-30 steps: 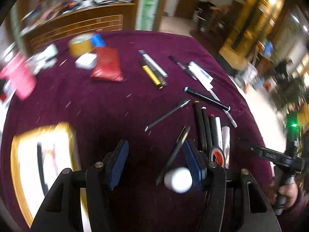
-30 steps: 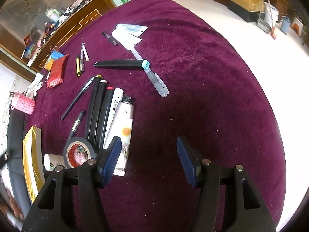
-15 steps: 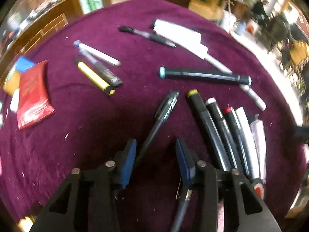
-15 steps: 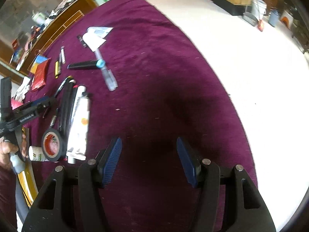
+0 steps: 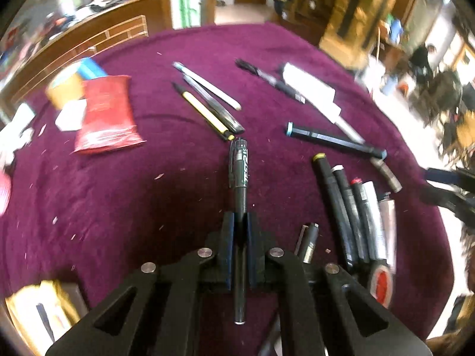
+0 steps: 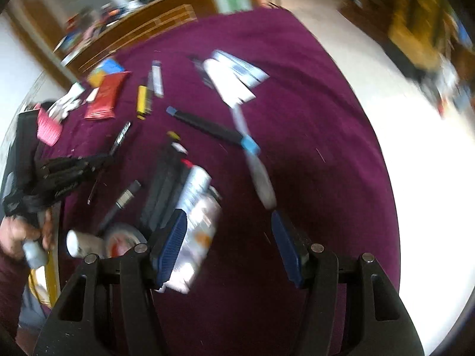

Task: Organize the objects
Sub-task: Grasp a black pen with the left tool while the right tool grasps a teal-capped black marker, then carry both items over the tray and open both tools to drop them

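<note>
Pick-up step of the sorting job: one black pen secured, not yet placed.

The table (image 5: 184,195), under a purple cloth, carries scattered stationery; a row of dark markers (image 5: 341,207) lies at right, seemingly the pile being built. The left tongs (image 5: 240,222) have just been closing and now clamp the black pen (image 5: 240,184) on its lower barrel, the pen lying straight out between the pads. The right tongs (image 6: 228,237) stand open with nothing between them, above the cloth near a silver tube (image 6: 196,213). Next move, as judged: carry the pen across and lay it parallel beside the markers. Pen barrel print is partly legible, apparently "TEST"; other labels are too blurred to read.
</note>
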`<action>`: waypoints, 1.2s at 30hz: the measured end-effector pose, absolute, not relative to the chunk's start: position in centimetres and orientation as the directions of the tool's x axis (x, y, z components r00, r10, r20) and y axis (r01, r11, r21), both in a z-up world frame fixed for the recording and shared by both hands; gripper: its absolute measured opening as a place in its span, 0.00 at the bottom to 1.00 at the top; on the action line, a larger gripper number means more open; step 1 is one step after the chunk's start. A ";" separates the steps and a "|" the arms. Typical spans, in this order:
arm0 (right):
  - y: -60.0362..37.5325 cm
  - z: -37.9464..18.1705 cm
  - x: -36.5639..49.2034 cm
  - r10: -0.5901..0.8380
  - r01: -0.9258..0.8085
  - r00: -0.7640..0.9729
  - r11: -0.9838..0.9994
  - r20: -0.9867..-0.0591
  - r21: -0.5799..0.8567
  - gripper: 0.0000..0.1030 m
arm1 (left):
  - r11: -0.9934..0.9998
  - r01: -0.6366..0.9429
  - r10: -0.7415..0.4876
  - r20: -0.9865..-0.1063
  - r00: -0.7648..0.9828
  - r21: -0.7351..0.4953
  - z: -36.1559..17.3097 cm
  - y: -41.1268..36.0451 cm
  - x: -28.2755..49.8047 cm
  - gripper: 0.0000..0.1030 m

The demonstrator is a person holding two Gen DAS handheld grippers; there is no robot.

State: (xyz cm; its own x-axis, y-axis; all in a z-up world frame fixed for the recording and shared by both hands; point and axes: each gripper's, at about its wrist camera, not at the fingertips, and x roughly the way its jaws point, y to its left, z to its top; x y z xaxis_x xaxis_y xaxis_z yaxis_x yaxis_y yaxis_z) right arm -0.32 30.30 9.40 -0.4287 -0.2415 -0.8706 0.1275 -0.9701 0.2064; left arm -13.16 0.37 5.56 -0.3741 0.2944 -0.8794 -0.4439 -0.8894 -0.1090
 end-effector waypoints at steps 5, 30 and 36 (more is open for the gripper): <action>26.0 9.2 -5.5 -0.225 0.286 -0.437 -0.953 -0.871 0.103 0.56 | -0.912 -0.374 0.332 -0.841 -0.428 -0.169 8.7 -3.1 -9.5 0.05; 29.5 9.2 -8.5 -0.382 0.128 -0.359 -0.924 -0.852 0.360 0.12 | -0.934 -0.018 0.307 -0.776 -0.550 -0.357 10.6 -17.7 1.2 0.05; 26.2 13.0 -5.3 -0.529 0.164 -0.339 -0.848 -0.778 0.504 0.12 | -0.928 0.037 0.287 -0.778 -0.559 -0.370 10.6 -21.8 1.9 0.05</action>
State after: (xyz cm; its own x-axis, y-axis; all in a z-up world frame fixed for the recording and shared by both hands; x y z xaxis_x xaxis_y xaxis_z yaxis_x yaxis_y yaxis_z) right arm -5.34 26.18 12.97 -0.3387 -0.5286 -0.7784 0.1641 -0.8478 0.5043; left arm 1.95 -21.78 10.62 -0.5594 0.2872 -0.7775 0.0375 -0.9283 -0.3699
